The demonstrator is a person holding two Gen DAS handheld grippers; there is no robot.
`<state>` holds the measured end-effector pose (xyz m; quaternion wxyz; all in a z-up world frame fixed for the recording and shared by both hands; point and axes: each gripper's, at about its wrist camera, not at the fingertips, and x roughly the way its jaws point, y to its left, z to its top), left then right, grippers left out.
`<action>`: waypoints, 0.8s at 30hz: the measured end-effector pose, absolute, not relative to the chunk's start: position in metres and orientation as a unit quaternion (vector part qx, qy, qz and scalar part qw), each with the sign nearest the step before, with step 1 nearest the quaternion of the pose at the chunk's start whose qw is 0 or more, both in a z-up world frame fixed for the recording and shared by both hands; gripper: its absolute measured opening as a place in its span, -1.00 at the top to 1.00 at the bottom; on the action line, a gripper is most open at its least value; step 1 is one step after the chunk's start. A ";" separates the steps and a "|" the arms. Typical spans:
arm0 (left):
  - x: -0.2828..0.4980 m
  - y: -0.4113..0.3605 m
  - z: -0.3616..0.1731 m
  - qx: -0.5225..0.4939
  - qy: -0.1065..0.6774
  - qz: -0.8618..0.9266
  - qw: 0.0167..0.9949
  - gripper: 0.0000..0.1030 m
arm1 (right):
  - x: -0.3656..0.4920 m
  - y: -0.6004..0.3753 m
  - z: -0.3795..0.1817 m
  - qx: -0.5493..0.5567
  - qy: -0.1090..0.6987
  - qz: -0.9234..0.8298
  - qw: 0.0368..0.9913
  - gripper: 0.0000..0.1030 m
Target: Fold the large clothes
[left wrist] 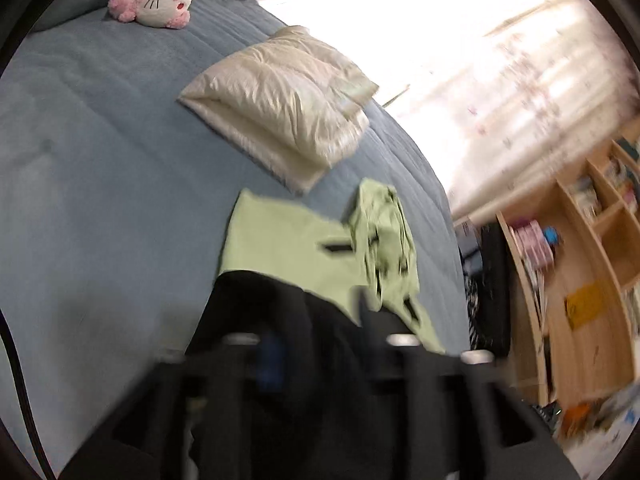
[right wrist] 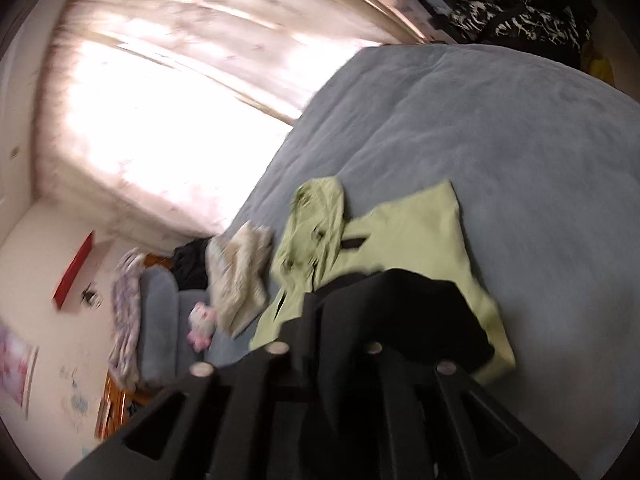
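Nearest, in each wrist view: left gripper (left wrist: 316, 344) and right gripper (right wrist: 324, 344), both dark, angular and smeared by blur. Draped over and between the fingers of each, a black garment (left wrist: 264, 312), matte, limp and falling in soft folds. Fingertips buried under that cloth, so apart, together or clamped on it cannot be told for either gripper. Probably taken at two points, one per hand, to spread a wide piece of cloth for folding.

Just beyond, partly under the black cloth: a pale green garment (left wrist: 288, 248), thin woven fabric with dark slit-like details. One half lying flat and smooth, the other bunched into a crumpled ridge. Not yet folded, by the look of it.

Beneath both: the bed (left wrist: 100, 160), covered in grey-blue fleecy cloth with faint quilted seams. Broad and soft, serving as the folding surface.

Farther along the bed: a cream padded garment (left wrist: 280, 100), shiny, puffy and stitched in channels, already in a neat rectangular fold and likely set aside as finished.

At the far end: a pink and white plush toy (left wrist: 156, 0) beside a grey pillow.

Background: a sunlit pale curtain (left wrist: 480, 60) and a light wooden shelf (left wrist: 580, 280) with assorted items.
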<state>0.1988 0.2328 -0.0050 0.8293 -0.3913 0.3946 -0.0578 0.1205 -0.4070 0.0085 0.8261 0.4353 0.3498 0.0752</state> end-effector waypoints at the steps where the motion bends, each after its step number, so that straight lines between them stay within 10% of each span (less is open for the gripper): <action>1: 0.214 0.235 -0.006 -0.405 0.389 -0.053 0.826 -0.49 | 0.138 -0.410 0.005 0.447 0.354 0.069 0.819 0.11; 3: 0.237 0.242 -0.008 -0.428 0.368 -0.042 0.824 -0.53 | 0.176 -0.417 -0.009 0.493 0.358 0.070 0.790 -0.62; 24: 0.226 0.159 -0.102 -0.185 0.518 -0.225 0.804 -0.54 | 0.245 -0.404 -0.107 0.404 0.501 0.109 0.758 -0.73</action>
